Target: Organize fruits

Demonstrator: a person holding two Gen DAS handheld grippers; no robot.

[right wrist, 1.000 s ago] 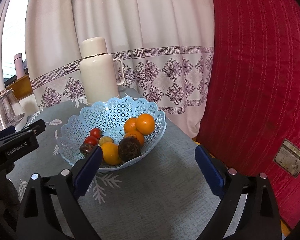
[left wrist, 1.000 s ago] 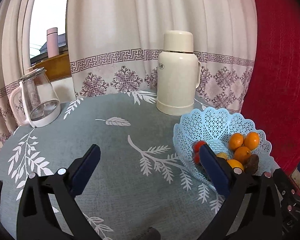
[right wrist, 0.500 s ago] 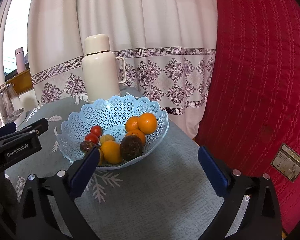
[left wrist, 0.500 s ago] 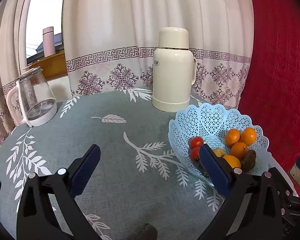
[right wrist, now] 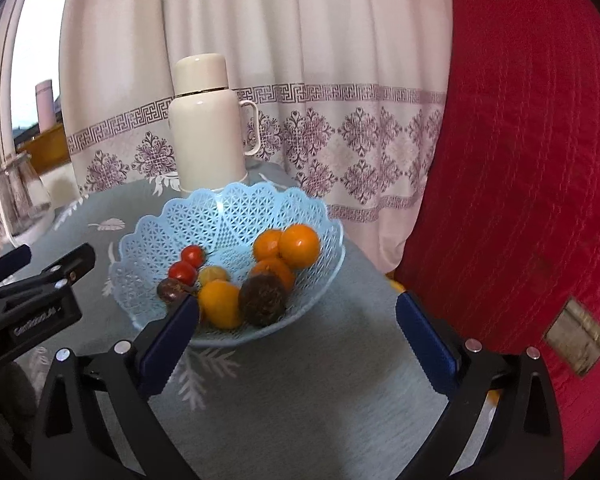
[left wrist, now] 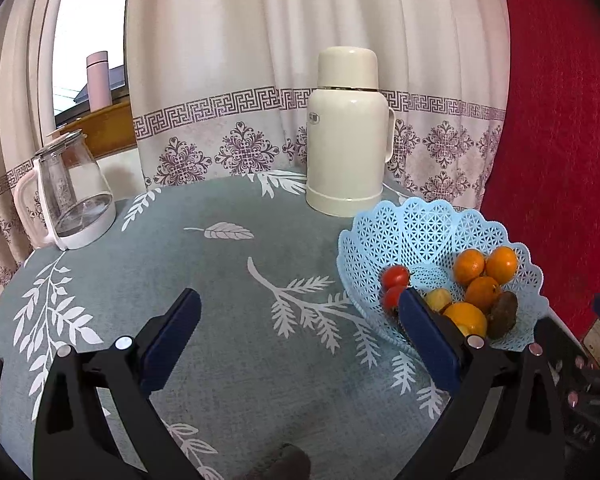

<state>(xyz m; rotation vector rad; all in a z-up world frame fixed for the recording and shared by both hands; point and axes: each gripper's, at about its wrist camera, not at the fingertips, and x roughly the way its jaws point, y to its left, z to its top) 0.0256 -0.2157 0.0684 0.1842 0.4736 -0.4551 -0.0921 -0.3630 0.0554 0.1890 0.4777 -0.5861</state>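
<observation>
Hovering over the table (left wrist: 236, 360), both grippers spread wide and empty.
Left gripper (left wrist: 296, 332) and right gripper (right wrist: 296, 330) each have jaws fully apart, nothing between the pads. The blue basket (right wrist: 204, 216) sits at 12 o'clock of the right gripper, 2 o'clock of the left, holding oranges (right wrist: 299, 245), two tomatoes (right wrist: 183, 272) and dark fruit (right wrist: 262, 299). A cream flask (left wrist: 346, 136) stands just behind the basket.

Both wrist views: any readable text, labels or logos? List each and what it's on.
White print on the left tongs' black body: blurred here, not readable.
Small badge on the cream thermos: too small to read.
Plate on the red cover: blurred, unreadable.
Nothing else carries text.
</observation>
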